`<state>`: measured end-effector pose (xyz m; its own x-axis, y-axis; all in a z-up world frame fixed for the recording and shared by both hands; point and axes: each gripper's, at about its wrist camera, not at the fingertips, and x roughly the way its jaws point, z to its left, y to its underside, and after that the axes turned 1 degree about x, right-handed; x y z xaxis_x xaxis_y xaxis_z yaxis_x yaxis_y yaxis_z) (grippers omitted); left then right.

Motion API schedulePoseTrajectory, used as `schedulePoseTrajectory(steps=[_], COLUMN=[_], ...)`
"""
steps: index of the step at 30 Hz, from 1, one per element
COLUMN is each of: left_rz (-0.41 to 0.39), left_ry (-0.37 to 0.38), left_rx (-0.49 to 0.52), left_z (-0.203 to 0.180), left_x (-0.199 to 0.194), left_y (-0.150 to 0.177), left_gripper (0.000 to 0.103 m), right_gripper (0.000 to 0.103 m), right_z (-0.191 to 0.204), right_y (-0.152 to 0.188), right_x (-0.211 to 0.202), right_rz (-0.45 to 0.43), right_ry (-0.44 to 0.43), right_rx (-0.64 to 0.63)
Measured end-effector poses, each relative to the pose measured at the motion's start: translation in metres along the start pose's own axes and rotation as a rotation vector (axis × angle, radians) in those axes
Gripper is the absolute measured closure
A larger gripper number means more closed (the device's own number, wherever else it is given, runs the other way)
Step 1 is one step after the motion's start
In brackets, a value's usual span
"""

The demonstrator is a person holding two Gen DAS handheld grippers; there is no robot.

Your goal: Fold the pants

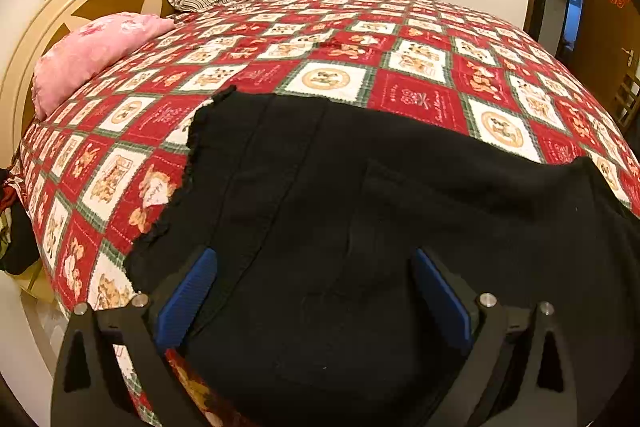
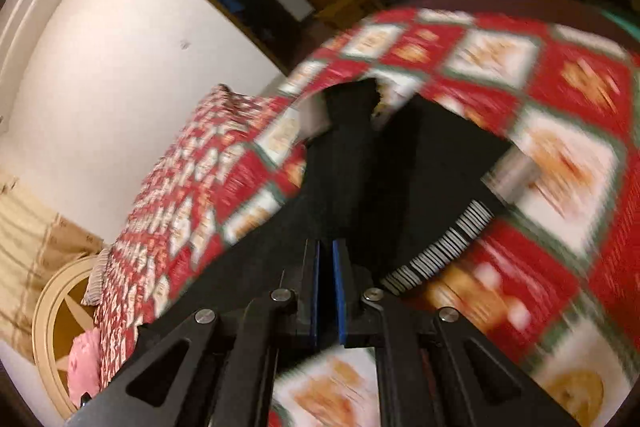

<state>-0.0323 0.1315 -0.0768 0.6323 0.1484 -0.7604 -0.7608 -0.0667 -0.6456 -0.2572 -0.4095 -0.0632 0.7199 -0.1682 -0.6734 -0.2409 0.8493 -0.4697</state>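
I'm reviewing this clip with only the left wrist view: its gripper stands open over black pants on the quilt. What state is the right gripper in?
Observer: The right gripper is shut, its blue pads nearly together.
Operator: Is cloth pinched in it?
Observer: It is too blurred to tell. The black pants lie right ahead of its fingertips.
Operator: Anything else I miss?
Observer: A black-and-white striped band runs along the pants' edge, on the quilt.
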Motion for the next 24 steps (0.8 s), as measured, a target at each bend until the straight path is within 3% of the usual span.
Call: schedulePoseTrajectory(steps=[6,9,11,12,13,14,16,18,24], left_rz=[0.01,0.011,0.001,-0.008,-0.015,-0.022,-0.034,-0.048,-0.036], left_ry=[0.004,0.008,0.009,0.01,0.013,0.016,0.025,0.035,0.005], left_rx=[0.003,0.008,0.005,0.002,0.001,0.0,0.005,0.025,0.095], left_z=[0.0,0.001,0.001,0.002,0.001,0.0,-0.003,-0.01,-0.027], left_x=[0.0,-0.001,-0.005,-0.008,-0.01,-0.013,-0.019,-0.026,-0.02], left_y=[-0.001,-0.001,-0.003,-0.004,-0.005,-0.007,-0.011,-0.012,-0.005], left_gripper=[0.002,0.002,0.002,0.002,0.002,0.002,0.002,0.002,0.002], right_gripper=[0.095,0.095,0.079,0.057,0.043,0.042,0.042,0.042,0.045], right_z=[-0.024,-0.029,-0.029,-0.024,-0.017,-0.008,0.024,0.069,0.183], right_y=[0.005,-0.005,-0.013,-0.021,-0.024,-0.029,-0.035,-0.034,0.018], right_x=[-0.004,-0.028,-0.042,-0.044,-0.044,-0.043,-0.029,-0.003,0.051], right_rz=[0.019,-0.084,-0.149,-0.167,-0.178,-0.182,-0.131,-0.007,0.238], right_ry=[-0.007,0.038,0.064,0.092,0.104,0.092,0.033,-0.064,-0.213], right_rx=[0.106,0.114,0.099,0.064,0.02,-0.027,-0.159,-0.332,-0.765])
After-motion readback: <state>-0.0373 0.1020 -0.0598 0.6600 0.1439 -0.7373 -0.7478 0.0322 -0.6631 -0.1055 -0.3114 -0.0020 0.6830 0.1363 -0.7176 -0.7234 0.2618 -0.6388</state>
